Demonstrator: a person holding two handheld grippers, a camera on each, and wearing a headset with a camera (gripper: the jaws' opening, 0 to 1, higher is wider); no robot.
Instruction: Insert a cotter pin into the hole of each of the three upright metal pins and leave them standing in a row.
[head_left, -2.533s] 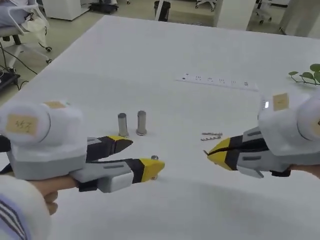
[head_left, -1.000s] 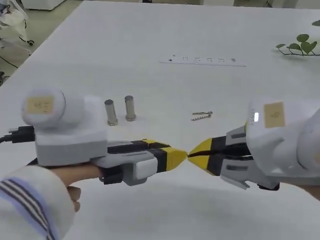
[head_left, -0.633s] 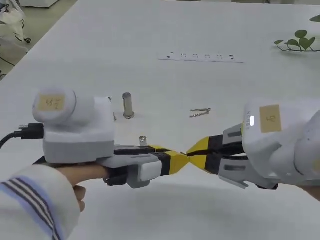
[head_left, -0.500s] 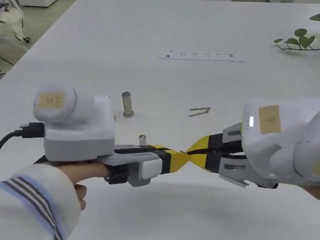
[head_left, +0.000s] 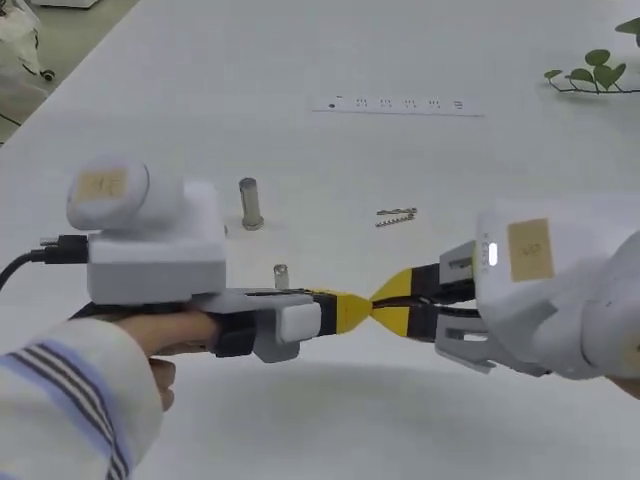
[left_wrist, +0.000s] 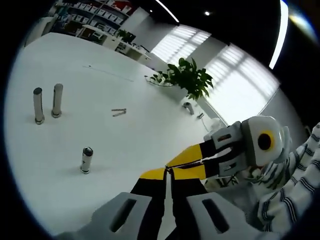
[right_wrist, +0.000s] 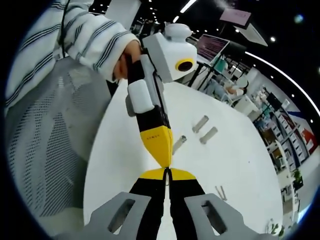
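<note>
Fingers (head_left: 345, 310) closed, left gripper (left_wrist: 167, 172) touching right gripper (right_wrist: 167, 172) tip-to-tip; three metal pins (left_wrist: 86, 159) look unfilled, cotter pins (head_left: 396, 216) loose on desk (head_left: 300, 60).

The white table (head_left: 200, 60) carries every item listed here. Two metal pins (left_wrist: 37, 105) stand upright side by side on it, close together but not touching. A third pin (left_wrist: 86, 159) stands upright alone, nearer the person and well apart from the pair. The cotter pins (head_left: 397, 216) lie flat to the right of the pair; there appear to be two, but the count is unclear. A white power strip (head_left: 397, 104) lies flat farther back. Plant leaves (head_left: 590, 72) show at the far right edge of the surface.
</note>
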